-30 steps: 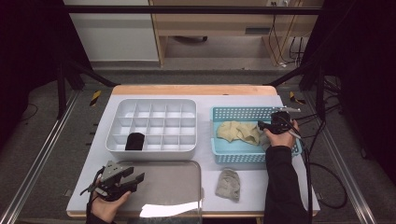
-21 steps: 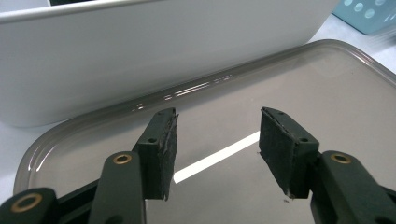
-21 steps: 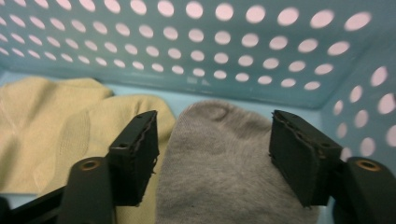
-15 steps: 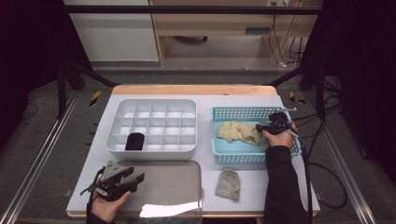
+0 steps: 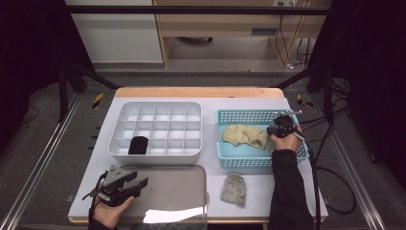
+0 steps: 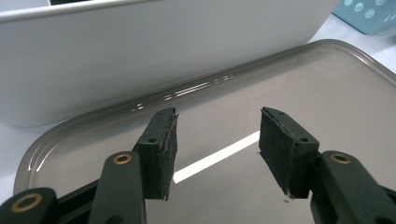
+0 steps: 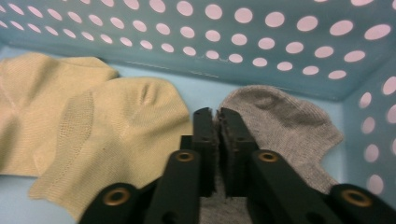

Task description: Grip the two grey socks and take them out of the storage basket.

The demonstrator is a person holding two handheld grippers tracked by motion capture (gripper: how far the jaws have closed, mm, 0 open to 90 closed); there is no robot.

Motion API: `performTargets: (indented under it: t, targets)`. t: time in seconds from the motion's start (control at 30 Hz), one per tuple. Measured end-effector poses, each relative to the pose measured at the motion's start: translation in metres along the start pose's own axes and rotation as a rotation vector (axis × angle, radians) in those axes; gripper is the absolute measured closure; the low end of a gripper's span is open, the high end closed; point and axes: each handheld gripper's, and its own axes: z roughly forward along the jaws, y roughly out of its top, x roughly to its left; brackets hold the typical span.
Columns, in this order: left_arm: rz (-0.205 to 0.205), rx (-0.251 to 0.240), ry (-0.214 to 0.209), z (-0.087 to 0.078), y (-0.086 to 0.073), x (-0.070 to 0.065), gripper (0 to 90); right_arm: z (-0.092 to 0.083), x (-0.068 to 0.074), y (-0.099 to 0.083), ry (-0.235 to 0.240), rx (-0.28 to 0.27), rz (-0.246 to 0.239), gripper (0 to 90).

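In the blue perforated basket (image 5: 249,115) my right gripper (image 5: 280,125) points down at the right end. Its jaws have just been closing and now stand shut (image 7: 215,116), pinching the edge of a grey sock (image 7: 289,121). Pale yellow socks (image 7: 116,126) lie beside it to the left, also seen from above (image 5: 245,135). Another grey sock (image 5: 234,188) lies on the table in front of the basket. My left gripper (image 5: 141,184) rests open over the grey metal tray (image 5: 177,184), nothing between its pads (image 6: 217,140).
A white divided box (image 5: 158,103) stands left of the basket, with a black item (image 5: 138,144) in a front-left compartment. Its wall (image 6: 140,46) rises just beyond the grey tray (image 6: 327,93). Cables trail off the table's right side.
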Motion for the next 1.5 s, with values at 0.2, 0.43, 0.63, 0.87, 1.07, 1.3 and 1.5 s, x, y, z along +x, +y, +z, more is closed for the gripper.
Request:
performTargets:
  t: [0.2, 0.43, 0.63, 0.87, 1.07, 1.3, 1.5]
  targets:
    - [-0.001, -0.002, 0.000, 0.000, 0.000, 0.000, 45.8, -0.002, 0.000, 0.000, 0.007, -0.022, -0.007, 90.0]
    - [0.001, 0.000, -0.001, 0.000, 0.000, 0.000, 45.8, -0.002, -0.005, 0.001, -0.057, -0.021, 0.044, 47.9]
    - [0.002, 0.002, 0.002, 0.000, 0.000, 0.000, 45.8, 0.003, -0.006, 0.000, -0.049, 0.030, 0.063, 41.4]
    - [0.003, 0.001, 0.000, 0.000, 0.000, 0.000, 45.8, 0.008, -0.007, 0.000, -0.059, 0.064, 0.053, 55.2]
    - [0.003, 0.002, 0.000, 0.000, 0.000, 0.000, 45.8, 0.009, -0.007, 0.000, -0.044, 0.080, 0.059, 74.7]
    - [0.001, -0.001, 0.000, 0.000, 0.000, 0.000, 45.8, 0.007, -0.006, 0.000, -0.038, 0.063, 0.049, 85.6]
    - [0.001, -0.001, 0.000, 0.000, 0.000, 0.000, 45.8, -0.003, -0.005, 0.002, -0.024, -0.014, 0.059, 86.6]
